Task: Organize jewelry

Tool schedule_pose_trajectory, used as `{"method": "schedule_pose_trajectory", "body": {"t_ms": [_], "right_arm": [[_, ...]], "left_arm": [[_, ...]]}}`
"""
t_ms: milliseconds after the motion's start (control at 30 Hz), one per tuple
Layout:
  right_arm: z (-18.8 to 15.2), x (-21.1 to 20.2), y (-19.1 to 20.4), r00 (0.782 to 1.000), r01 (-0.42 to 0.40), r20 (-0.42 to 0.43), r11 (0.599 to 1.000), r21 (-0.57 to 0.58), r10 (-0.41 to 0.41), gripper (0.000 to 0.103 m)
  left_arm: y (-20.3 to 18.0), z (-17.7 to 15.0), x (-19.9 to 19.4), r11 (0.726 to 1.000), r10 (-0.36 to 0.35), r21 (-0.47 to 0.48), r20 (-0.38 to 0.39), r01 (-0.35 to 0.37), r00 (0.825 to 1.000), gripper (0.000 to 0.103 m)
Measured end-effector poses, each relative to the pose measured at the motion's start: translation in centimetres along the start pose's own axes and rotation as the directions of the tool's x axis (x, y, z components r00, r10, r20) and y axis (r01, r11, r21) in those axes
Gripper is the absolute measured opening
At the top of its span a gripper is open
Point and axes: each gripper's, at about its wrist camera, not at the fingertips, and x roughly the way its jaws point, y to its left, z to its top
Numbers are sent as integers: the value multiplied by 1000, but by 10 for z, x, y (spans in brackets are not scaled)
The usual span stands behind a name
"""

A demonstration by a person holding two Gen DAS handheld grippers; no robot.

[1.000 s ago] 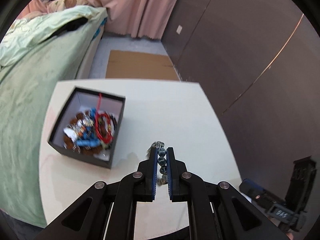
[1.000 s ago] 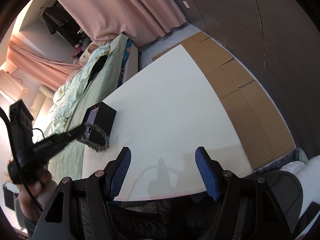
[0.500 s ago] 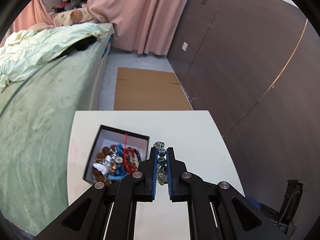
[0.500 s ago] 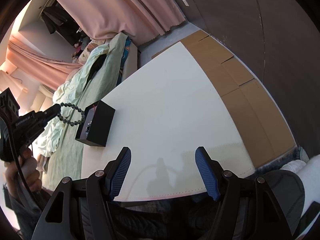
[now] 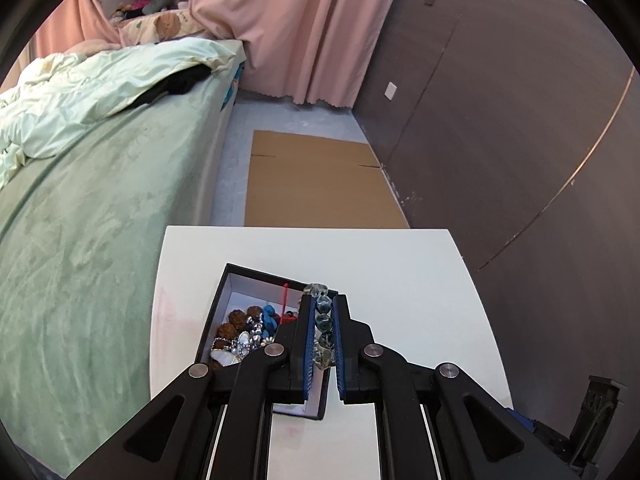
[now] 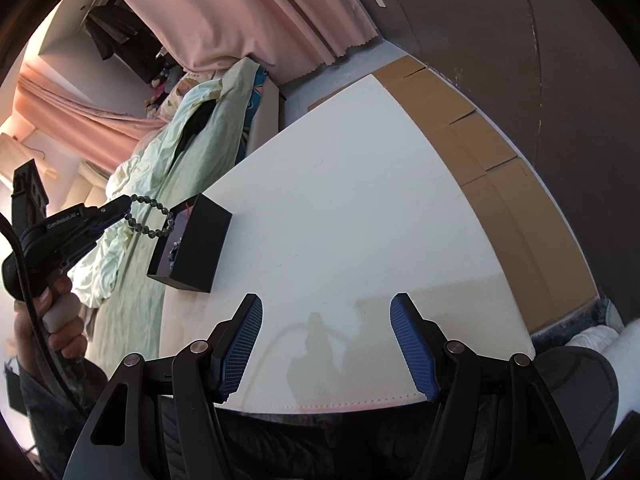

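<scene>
My left fingers [image 5: 323,320], clamped on the grey bead bracelet [image 6: 150,216], have lifted it from beside the black box [image 6: 200,236] to above it; my right fingers [image 6: 326,350] stay wide, empty, over the worktop [image 6: 340,200].

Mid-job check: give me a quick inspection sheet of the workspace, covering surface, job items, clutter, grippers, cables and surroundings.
Surface: white table, mostly bare.
Job's things: open black box of mixed jewelry near the table's bed-side edge; dark beaded bracelet hanging in the air beside the box.
Clutter: nothing seen on the table besides the box.
Grippers: left hand-held gripper shut on the bracelet; right hand-held gripper open, empty, over bare table.
Cables: black cable running down past the left hand.
Surroundings: green bed, pink curtains, cardboard on the floor, dark wall panels.
</scene>
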Motion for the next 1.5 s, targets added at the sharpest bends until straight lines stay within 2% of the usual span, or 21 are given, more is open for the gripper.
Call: {"method": "schedule_pose_trajectory", "body": {"t_ms": [200,233,267,333,367,600,800,1133,1400,1500], "right_arm": [[3,2,1,1000,10,-4,1000,3,-10,68],[3,2,2,1000,9,-4,1000,1,-9,68],[3,2,3,1000,8,-4,1000,-2,-8,68],[4,2,6,1000,6,-2,1000,-10,-6,68],[4,2,8,1000,5,-1,1000,-13,-5,68],[3,-6,21,1000,-5,15,999,-33,6,68],[0,-24,35,998,-6,54,999,-49,9,68],[-10,-59,56,993,0,122,998,-65,8,68],[-23,-82,79,990,23,143,993,-114,-6,68],[-29,-94,91,987,34,160,990,-140,-12,76]], "left_arm": [[17,3,12,998,1,-67,-56,-5,998,13],[21,2,12,997,-8,-78,-55,3,998,25],[23,1,11,997,-13,-81,-52,8,999,47],[26,-2,3,996,-10,-88,-23,8,1000,73],[27,-3,-1,996,-7,-89,-4,7,1000,77],[31,-16,-26,997,-19,-79,23,21,1000,77],[28,-28,-49,996,-56,-60,45,59,997,77],[4,-53,-107,995,-82,73,132,73,988,102],[-14,-76,-146,984,-115,152,179,88,977,103],[-18,-85,-160,981,-126,169,192,94,973,103]]}}
